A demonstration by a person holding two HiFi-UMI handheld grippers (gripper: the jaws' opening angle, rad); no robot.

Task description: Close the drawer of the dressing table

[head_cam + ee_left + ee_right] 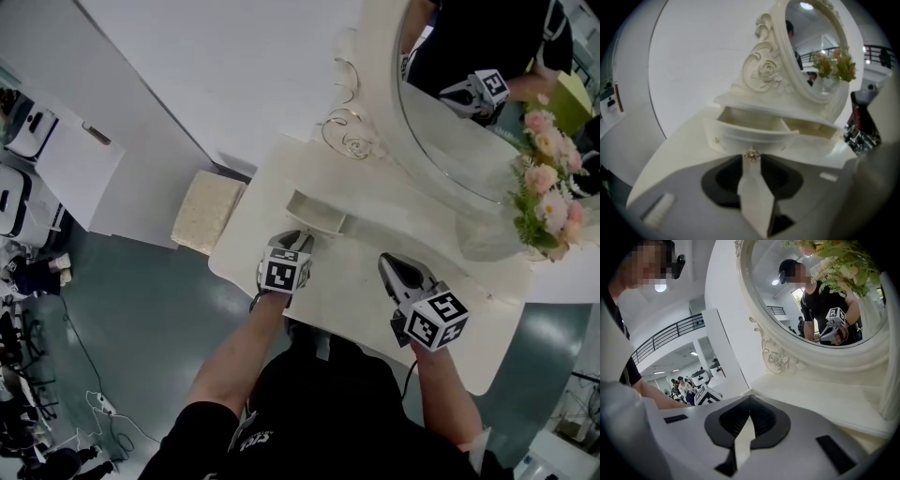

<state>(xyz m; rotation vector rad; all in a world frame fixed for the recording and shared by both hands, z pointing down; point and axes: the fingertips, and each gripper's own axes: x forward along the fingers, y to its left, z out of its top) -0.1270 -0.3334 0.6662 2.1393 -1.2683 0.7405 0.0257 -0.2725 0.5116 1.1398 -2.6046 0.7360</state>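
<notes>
Open drawer [754, 133], left tongs [751, 159] on knob [751, 153] — hidden overhead

A person in a black top [323, 408] is leaning over a cream-white dressing bench [352, 281], holding the left gripper [298, 241] with its tip right at the front of a small open white drawer [317, 214]. The right gripper [392, 265] is hovering above the bench top, apart from the drawer. An oval white-framed mirror [450, 141] is reflecting a gripper, pink flowers [548, 192] are standing beside it, and a beige cushioned stool [206, 211] is sitting left of the bench
</notes>
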